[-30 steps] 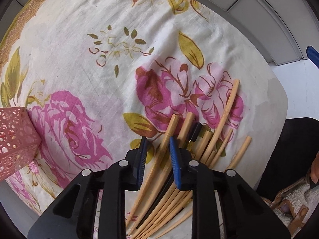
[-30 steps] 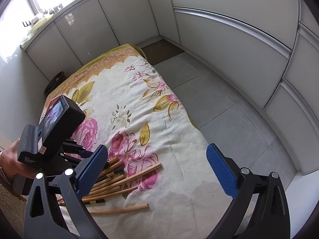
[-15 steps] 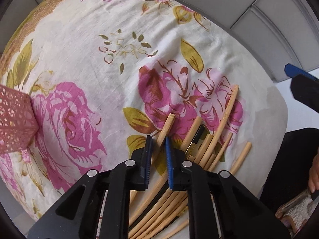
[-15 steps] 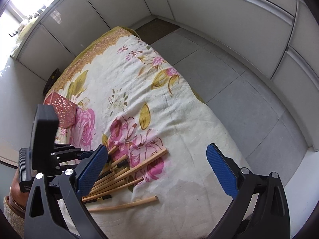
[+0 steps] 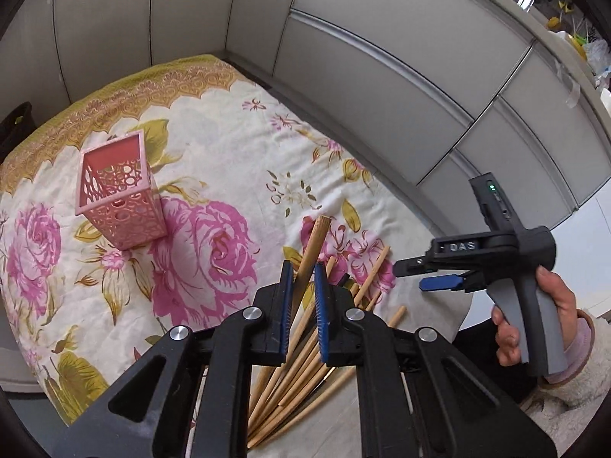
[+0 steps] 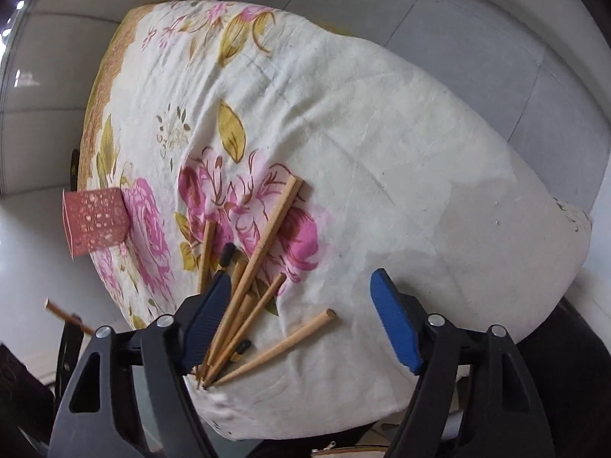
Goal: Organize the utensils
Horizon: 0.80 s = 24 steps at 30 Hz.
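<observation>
Left claw point(image 5: 303, 290) clamped on one wooden chopstick point(image 5: 311, 252) lifted above the pile point(image 5: 324, 343) on the flowered bedspread point(image 5: 214, 175), right claw point(image 6: 301, 324) spread wide over that pile, next likely carrying toward the pink holder point(image 5: 118, 194) beyond the pile.

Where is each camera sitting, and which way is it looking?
Left wrist: rides on the left gripper, looking along a held chopstick toward the pink holder; the right hand shows too.
Right wrist: rides on the right gripper, looking down at the chopstick pile; only its own fingers show.
Both see: the holder, the pile and the flowery cloth.
</observation>
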Each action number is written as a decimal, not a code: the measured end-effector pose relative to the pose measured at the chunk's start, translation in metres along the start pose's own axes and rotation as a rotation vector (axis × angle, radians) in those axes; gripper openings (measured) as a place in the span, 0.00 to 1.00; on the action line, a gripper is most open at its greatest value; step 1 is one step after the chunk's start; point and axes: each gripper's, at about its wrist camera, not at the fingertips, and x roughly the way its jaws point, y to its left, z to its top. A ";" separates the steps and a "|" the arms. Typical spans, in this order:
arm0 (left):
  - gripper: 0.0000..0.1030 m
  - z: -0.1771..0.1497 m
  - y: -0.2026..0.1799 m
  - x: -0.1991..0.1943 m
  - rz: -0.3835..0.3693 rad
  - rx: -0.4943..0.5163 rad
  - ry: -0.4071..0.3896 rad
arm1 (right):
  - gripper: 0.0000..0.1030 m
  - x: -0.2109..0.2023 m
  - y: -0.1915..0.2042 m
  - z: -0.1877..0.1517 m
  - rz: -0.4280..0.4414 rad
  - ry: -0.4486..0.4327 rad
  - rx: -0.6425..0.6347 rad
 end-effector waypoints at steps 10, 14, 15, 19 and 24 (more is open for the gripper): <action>0.10 0.001 -0.003 -0.023 -0.014 0.008 -0.057 | 0.28 0.020 0.027 0.029 -0.101 0.029 0.170; 0.10 0.000 -0.002 -0.028 -0.012 0.019 -0.074 | 0.28 0.025 0.044 0.035 -0.209 0.021 0.150; 0.10 0.001 -0.002 -0.030 -0.008 0.017 -0.077 | 0.28 0.026 0.051 0.033 -0.253 0.011 0.116; 0.10 -0.001 0.003 -0.038 0.008 -0.005 -0.097 | 0.14 0.029 0.074 0.023 -0.334 -0.078 0.017; 0.10 -0.006 0.003 -0.056 0.021 -0.025 -0.145 | 0.08 0.025 0.075 0.018 -0.167 -0.121 0.003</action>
